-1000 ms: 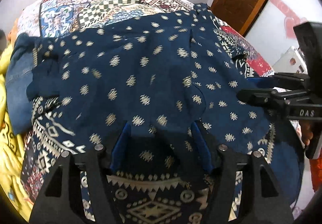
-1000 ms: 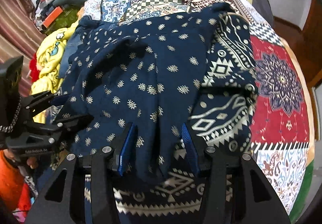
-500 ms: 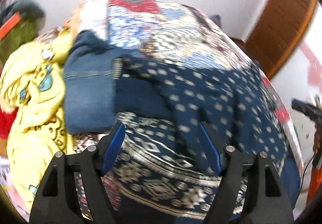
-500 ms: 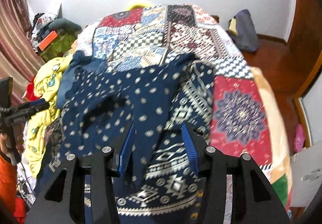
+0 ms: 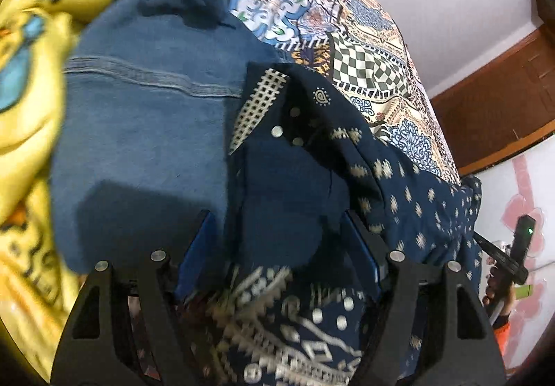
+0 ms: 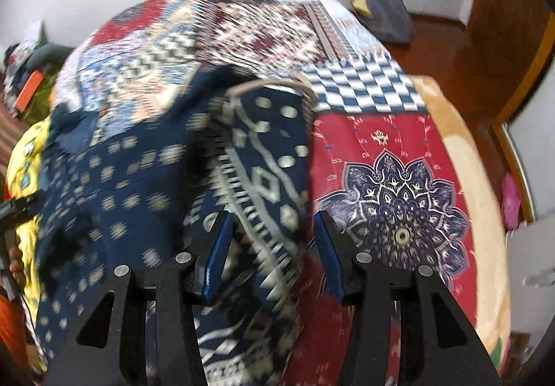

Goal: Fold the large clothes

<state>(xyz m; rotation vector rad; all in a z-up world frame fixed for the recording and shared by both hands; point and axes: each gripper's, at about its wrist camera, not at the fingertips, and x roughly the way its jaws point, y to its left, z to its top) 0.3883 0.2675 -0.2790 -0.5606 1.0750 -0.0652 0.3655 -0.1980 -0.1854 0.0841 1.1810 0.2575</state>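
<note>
Blur: right wrist view smeared across most of the cloth, print edges hard to read; left wrist view soft along the yellow side and the lower cloth.
Cut off: navy printed garment (image 5: 409, 198) running out of both views at the bottom, full outline not visible.
Hidden: lower cloth between the fingers masked by the black finger frames in both views; contact between pads and fabric impossible to judge.
Bed: patchwork bedspread (image 6: 392, 150) under everything, red panel with a dark medallion just right of the garment.
Left side clutter: blue denim piece (image 5: 145, 129) touching the garment's left edge, part of it overlapped by the garment's checked trim; yellow printed cloth (image 5: 31, 80) beyond the denim.
Far corner: dark bag (image 6: 385, 7) on the wooden floor past the bed, well apart from the garment.
Left gripper (image 5: 277, 243): spread wide over the garment's dark folded patch beside the denim, blue pads either side of that patch, nothing pinched.
Right gripper (image 6: 270, 247): likewise spread, released, above the garment's right edge band with pale geometric print (image 6: 267, 177), one pad over the band and the other at the border with the red panel.
Garment position: laid on the near part of the bed, between denim on the left and red panel on the right.
</note>
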